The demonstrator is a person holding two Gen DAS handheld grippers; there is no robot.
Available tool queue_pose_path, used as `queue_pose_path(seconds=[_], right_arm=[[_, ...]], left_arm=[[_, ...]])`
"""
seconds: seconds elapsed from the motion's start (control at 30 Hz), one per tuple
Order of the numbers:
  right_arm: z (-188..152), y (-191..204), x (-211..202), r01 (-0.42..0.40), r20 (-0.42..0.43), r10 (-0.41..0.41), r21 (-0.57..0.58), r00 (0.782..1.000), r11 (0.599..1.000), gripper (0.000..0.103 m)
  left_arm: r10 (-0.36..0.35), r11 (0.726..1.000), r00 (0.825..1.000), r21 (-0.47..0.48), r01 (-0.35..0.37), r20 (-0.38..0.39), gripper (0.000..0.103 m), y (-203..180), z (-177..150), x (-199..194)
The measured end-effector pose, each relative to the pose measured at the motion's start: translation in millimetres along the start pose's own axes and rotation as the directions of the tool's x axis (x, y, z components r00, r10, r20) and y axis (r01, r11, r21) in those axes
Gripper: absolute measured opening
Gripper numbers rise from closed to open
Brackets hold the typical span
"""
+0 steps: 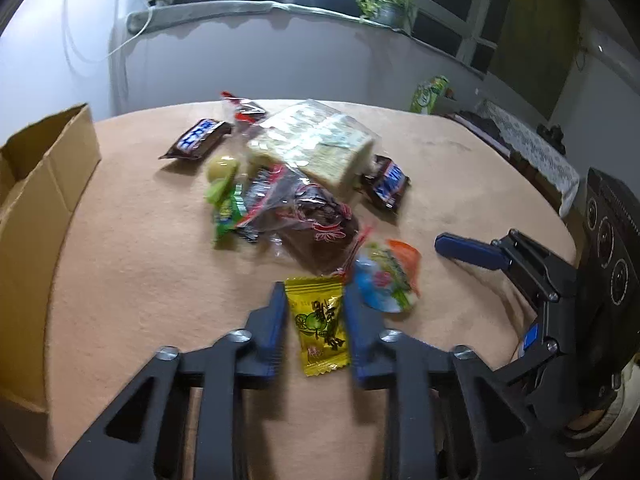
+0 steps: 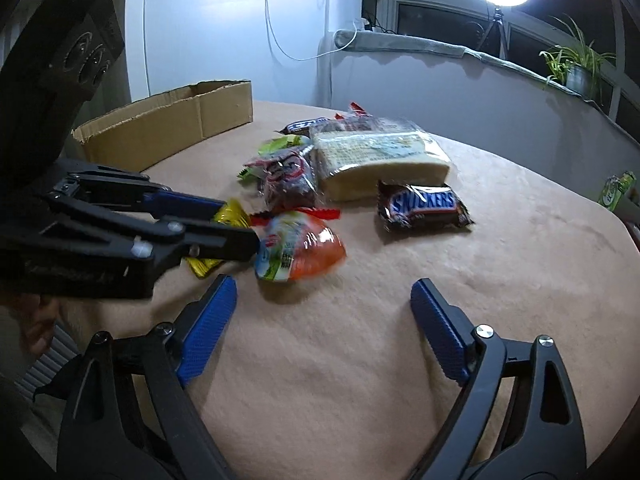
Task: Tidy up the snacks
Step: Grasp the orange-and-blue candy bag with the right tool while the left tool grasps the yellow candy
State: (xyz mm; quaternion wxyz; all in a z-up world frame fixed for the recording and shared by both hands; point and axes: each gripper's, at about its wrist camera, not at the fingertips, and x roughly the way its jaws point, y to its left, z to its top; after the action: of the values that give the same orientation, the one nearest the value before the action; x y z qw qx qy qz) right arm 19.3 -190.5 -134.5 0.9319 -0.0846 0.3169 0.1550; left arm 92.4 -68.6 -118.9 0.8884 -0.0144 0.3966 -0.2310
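Two Snickers bars (image 1: 387,184), left gripper (image 1: 314,300) clamping one yellow candy (image 1: 320,326), right gripper (image 2: 324,292) apart

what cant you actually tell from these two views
- Cardboard box interior: left wrist view, cut off by the frame edge; right wrist view, hidden behind its wall.
- Yellow candy: whether the left gripper pads touch it; in the right wrist view the gripper covers it.
- Far Snickers bar: right wrist view, mostly hidden behind the wafer pack.
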Motion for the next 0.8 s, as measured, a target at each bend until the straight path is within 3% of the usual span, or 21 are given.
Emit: queue_pose_path(seconds=[0.13, 0.3, 0.5, 0.8], right_arm=[[10.2, 9.8, 10.6, -0.023, -0.014, 0.023, -0.002, 1.000, 1.000, 0.082], [19.5, 22.4, 20.7, -0.028, -0.023, 0.028, -0.007, 0.999, 1.000, 0.045], [22.5, 27.9, 21.3, -0.036, -0.038, 0.035, -0.008, 0.999, 0.999, 0.031], [20.2, 25.7, -3.1, -0.033, -0.008, 0.033, 0.022, 0.999, 0.999, 0.025]], left_arm=[[-0.014, 0.999, 1.000, -0.037, 0.015, 0.008, 0.024, 16.7, -5.5, -7.2], [-0.037, 0.995, 0.999, -0.091, 0.039, 0.027, 0.024, 29.4, -12.3, -16.8], [-0.040, 0.991, 0.998, -0.128, 0.047, 0.054, 0.024, 36.5, -17.5, -28.8], [-0.021, 0.991, 0.994, -0.126, 0.035, 0.110, 0.023, 29.2, -22.0, -58.6]])
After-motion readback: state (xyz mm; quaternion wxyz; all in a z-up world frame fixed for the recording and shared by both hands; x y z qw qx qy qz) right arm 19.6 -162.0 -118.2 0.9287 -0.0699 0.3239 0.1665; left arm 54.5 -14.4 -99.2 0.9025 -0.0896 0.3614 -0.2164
